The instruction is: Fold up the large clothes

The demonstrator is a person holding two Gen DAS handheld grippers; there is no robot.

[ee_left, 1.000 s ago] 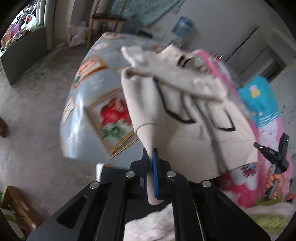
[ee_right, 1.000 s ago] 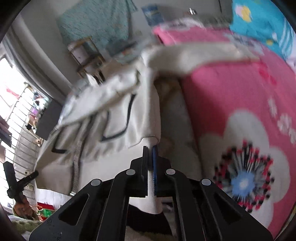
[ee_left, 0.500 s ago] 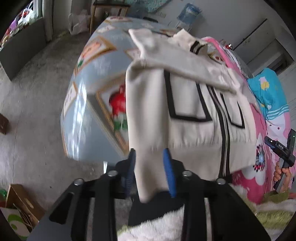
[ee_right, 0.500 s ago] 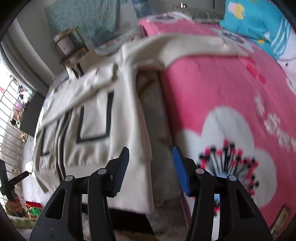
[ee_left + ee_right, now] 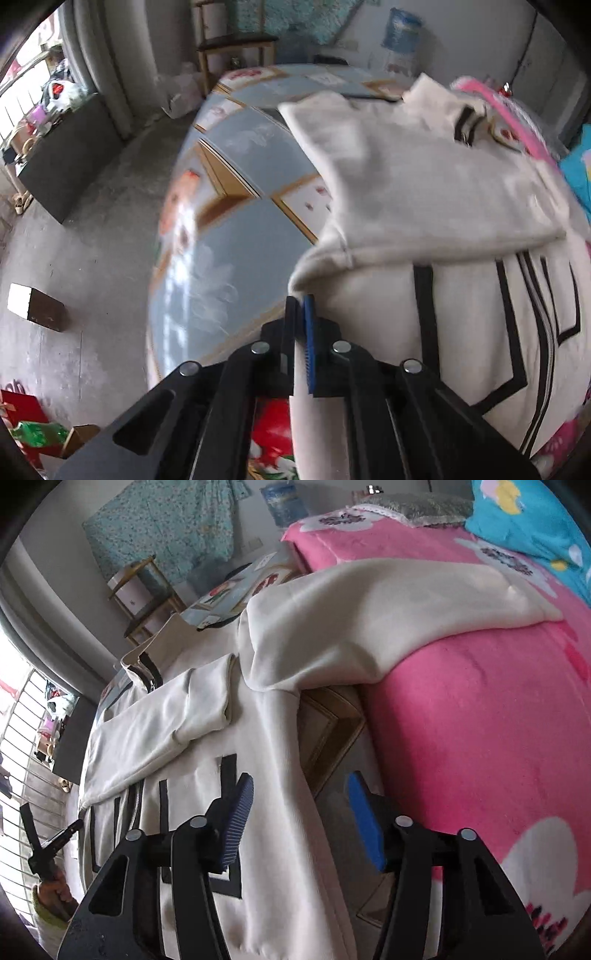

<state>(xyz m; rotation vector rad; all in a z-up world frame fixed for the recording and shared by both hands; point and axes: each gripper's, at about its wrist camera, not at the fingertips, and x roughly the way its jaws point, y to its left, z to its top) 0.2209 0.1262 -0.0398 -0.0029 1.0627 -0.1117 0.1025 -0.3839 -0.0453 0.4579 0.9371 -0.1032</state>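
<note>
No text, label, brand, number or sign can be read in either view. The water jug far ahead of the claw carries a pale label, too blurred to make out. The white box on the wooden stand, ahead and to the left of the right claw, bears a small dark mark that is too tiny to read. The bed cover just ahead of the left claw has framed flower prints but no lettering that shows. The red packet on the floor, down to the left of that claw, shows a pale mark that cannot be made out.
</note>
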